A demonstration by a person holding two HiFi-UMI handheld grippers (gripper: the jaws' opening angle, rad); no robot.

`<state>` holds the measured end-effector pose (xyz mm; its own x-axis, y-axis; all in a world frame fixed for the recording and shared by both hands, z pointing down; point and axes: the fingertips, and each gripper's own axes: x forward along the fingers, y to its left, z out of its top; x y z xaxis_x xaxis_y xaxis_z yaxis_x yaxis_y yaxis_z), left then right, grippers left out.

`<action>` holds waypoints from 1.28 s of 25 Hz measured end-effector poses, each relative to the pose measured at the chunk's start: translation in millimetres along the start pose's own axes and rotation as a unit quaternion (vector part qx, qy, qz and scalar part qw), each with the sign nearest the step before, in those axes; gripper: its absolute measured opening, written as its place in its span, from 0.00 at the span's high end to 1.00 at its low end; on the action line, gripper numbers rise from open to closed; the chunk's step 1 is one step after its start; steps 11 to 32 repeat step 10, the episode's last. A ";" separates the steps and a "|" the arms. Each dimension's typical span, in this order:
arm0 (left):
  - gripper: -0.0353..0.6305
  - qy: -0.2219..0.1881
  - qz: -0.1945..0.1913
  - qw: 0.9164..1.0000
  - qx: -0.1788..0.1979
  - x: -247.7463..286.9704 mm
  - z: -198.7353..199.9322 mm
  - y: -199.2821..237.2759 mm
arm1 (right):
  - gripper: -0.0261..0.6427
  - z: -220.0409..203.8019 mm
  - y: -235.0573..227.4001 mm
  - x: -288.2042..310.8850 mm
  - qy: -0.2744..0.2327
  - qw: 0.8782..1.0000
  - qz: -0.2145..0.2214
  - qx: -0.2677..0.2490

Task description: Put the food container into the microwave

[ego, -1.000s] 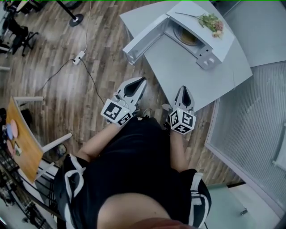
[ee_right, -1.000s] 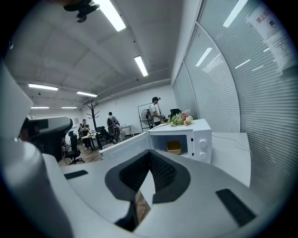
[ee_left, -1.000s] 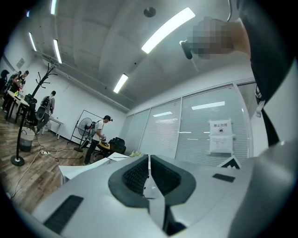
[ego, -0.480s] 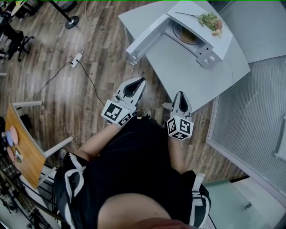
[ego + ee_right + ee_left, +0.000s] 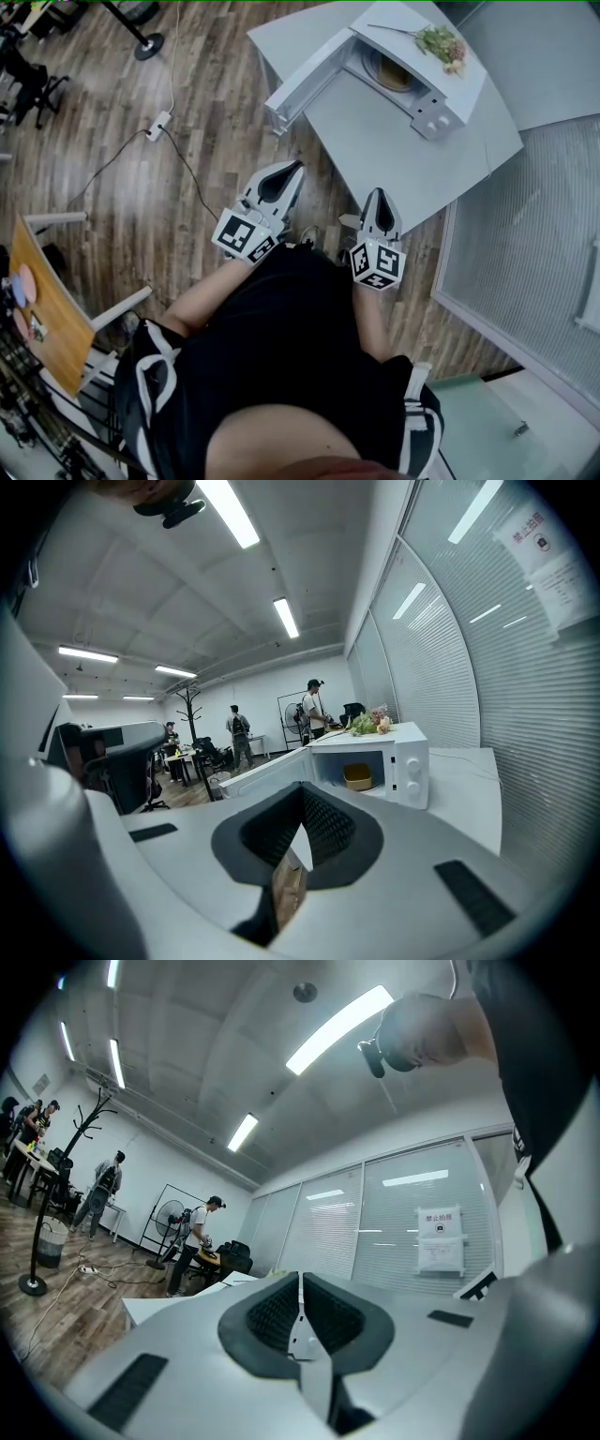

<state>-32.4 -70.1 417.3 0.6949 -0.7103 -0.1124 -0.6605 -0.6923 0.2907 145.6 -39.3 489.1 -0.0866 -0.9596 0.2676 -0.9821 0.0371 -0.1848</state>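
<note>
A white microwave (image 5: pixel 441 94) stands on the grey table (image 5: pixel 375 150) with its door (image 5: pixel 305 84) swung open. Inside it sits a yellowish food container (image 5: pixel 392 75), which the right gripper view shows as a small tub (image 5: pixel 356 776) in the lit cavity of the microwave (image 5: pixel 408 761). Both grippers hang close to the person's body, well short of the table. My left gripper (image 5: pixel 296 169) is shut and holds nothing, its jaws pressed together (image 5: pixel 300 1279). My right gripper (image 5: pixel 378 195) is shut too, with nothing between its jaws (image 5: pixel 302 789), and it points toward the microwave.
A spray of flowers (image 5: pixel 441 45) lies on top of the microwave. A power strip (image 5: pixel 157 122) and its cable run across the wooden floor. A wooden table (image 5: pixel 47 309) stands at the left, and a glass partition (image 5: pixel 525 262) at the right. People stand far off in the room.
The right gripper has drawn back slightly toward the body. The left gripper, the microwave and the container stay as they were.
</note>
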 end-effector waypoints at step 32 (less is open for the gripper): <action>0.90 0.001 0.001 1.000 -0.002 -7.2 1.2 2.5 | 0.92 1.7 8.7 0.2 -0.003 1.000 0.003 -0.002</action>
